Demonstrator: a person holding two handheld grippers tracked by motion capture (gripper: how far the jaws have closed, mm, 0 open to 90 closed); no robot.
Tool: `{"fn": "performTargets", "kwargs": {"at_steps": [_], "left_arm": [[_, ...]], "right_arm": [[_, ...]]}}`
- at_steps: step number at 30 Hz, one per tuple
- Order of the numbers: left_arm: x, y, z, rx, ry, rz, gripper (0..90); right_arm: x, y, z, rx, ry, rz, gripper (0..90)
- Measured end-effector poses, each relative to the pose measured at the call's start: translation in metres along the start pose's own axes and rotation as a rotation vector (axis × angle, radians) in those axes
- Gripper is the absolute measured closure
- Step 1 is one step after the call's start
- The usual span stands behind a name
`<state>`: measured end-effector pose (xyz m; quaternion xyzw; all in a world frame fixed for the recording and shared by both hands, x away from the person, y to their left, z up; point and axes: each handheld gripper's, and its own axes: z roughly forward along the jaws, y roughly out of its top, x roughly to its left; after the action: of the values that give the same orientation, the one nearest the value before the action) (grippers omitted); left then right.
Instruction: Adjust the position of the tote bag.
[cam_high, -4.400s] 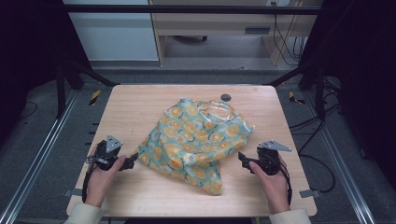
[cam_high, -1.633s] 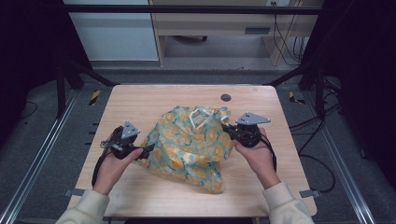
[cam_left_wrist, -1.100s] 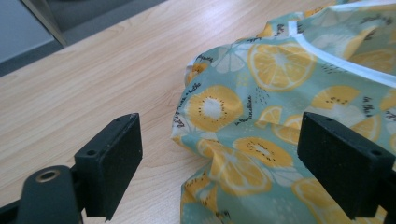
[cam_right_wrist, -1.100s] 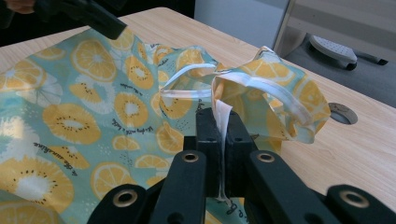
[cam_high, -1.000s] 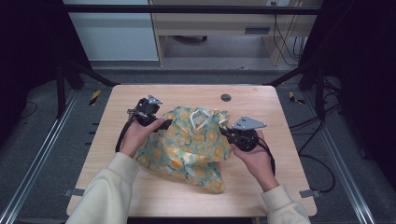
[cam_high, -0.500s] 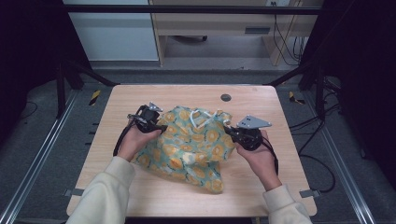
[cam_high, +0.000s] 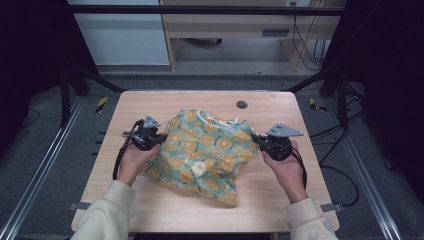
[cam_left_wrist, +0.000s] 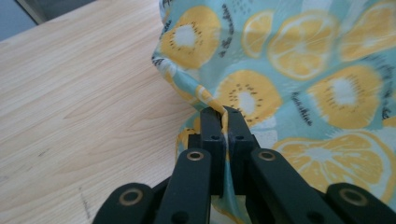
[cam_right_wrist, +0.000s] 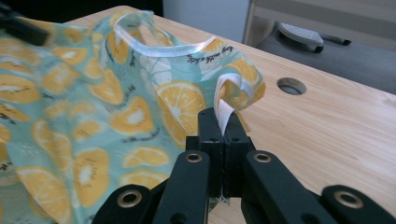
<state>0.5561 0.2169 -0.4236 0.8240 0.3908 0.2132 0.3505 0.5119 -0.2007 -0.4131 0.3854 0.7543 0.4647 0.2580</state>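
A teal cloth bag (cam_high: 205, 150) printed with orange and kiwi slices lies crumpled in the middle of the wooden table (cam_high: 150, 102). My left gripper (cam_high: 161, 138) is at its left edge. Its jaws have just been closing and now pinch a fold of the fabric (cam_left_wrist: 303, 70), as the left gripper view shows at the tips (cam_left_wrist: 224, 112). My right gripper (cam_high: 259, 141) holds the right edge. In the right gripper view its jaws (cam_right_wrist: 223, 116) are shut on the bag's rim (cam_right_wrist: 93, 93), where a white ribbon handle (cam_right_wrist: 224, 100) loops up.
A round cable hole (cam_high: 242, 104) sits in the table behind the bag. Metal frame rails (cam_high: 45, 165) run along both sides. A yellow-black item (cam_high: 101, 104) lies on the floor at the left, and a chair base (cam_right_wrist: 301, 35) stands beyond the table.
My left gripper slid down to the bag's left edge and closed on the fabric. The right gripper drew a little to the right, stretching the bag wider.
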Motion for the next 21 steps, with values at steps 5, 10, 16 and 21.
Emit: {"fn": "performTargets", "kwargs": {"at_steps": [5,10,16,21], "left_arm": [[-0.002,-0.010,-0.015,-0.055,-0.004,-0.021,90.0],[-0.002,-0.012,-0.019,-0.060,0.013,-0.002,90.0],[0.003,-0.014,-0.018,-0.064,0.008,-0.025,90.0],[0.002,-0.012,-0.021,-0.067,0.018,-0.007,90.0]], "right_arm": [[-0.008,-0.006,-0.004,-0.008,-0.033,0.034,89.9],[-0.010,-0.010,-0.001,0.005,-0.041,0.050,89.9],[-0.011,-0.011,0.001,0.007,-0.038,0.055,89.9],[-0.012,-0.011,0.001,0.002,-0.039,0.060,90.0]]}}
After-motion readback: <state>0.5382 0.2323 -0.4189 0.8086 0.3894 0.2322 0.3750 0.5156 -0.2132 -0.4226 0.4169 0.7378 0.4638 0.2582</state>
